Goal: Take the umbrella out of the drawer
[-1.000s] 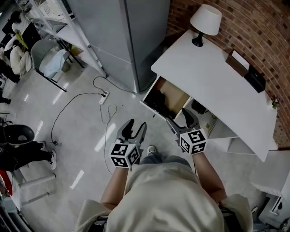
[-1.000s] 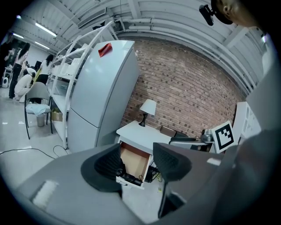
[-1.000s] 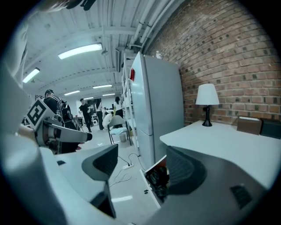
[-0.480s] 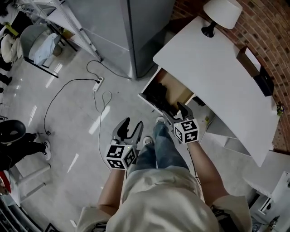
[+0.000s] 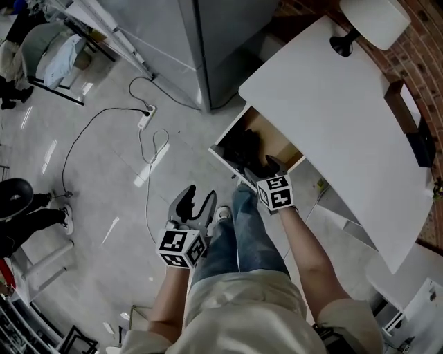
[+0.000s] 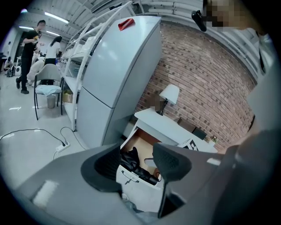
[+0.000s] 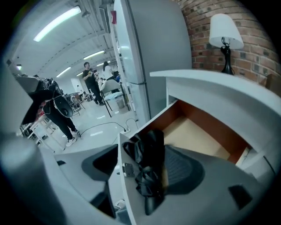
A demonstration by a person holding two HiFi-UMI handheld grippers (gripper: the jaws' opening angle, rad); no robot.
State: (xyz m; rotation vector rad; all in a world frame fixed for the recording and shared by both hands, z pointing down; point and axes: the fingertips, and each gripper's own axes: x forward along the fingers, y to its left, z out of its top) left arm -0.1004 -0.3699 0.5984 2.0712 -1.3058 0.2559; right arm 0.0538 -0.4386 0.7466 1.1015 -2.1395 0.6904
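While wide open, right tool (image 7: 143,167) astride umbrella (image 7: 151,151), drawer front (image 7: 128,195).

The umbrella (image 5: 250,148) lies in the drawer (image 5: 278,142) under the desk (image 5: 332,117), which bears a lamp (image 5: 370,16).

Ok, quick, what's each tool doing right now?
Left tool: open, empty.
Right tool: open, jaws either side of the drawer front and the umbrella, not clamped.
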